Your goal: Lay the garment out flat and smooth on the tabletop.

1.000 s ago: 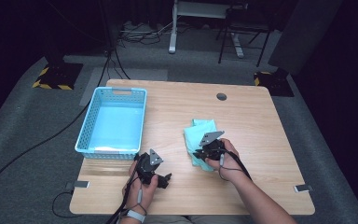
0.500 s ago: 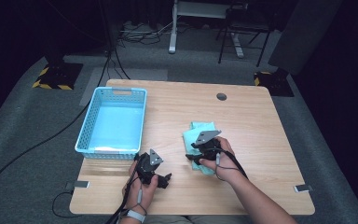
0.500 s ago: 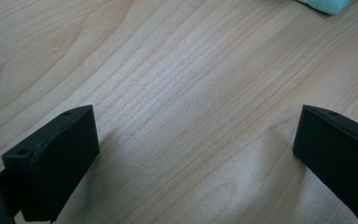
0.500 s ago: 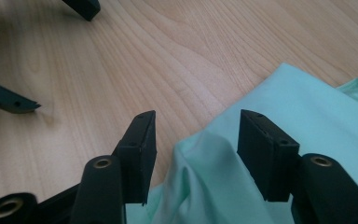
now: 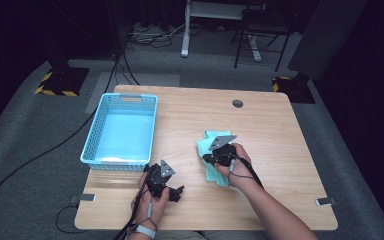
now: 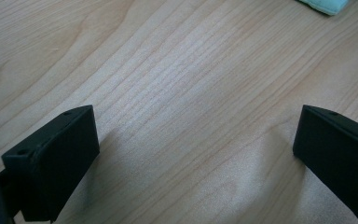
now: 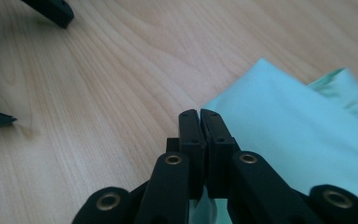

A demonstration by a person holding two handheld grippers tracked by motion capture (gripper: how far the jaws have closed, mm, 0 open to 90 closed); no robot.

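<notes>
Right hand-held gripper (image 7: 199, 114) jaws together, apparently pinching cloth (image 5: 211, 162) edge mid-counter (image 5: 280, 130). Left hand-held gripper (image 6: 196, 154) jaws apart, empty. Lift slowly, keep pinch firm, carry toward basket (image 5: 92, 150).

— The surface (image 6: 177, 93) looks like pale wood, matt, with fine grain. The towel (image 7: 298, 140)?

— Soft mint cloth, smooth and matt. The basket (image 5: 121, 131) looks like perforated blue plastic; the right gripper (image 7: 199, 114) has matt black jaws with brass-coloured rivets.
</notes>
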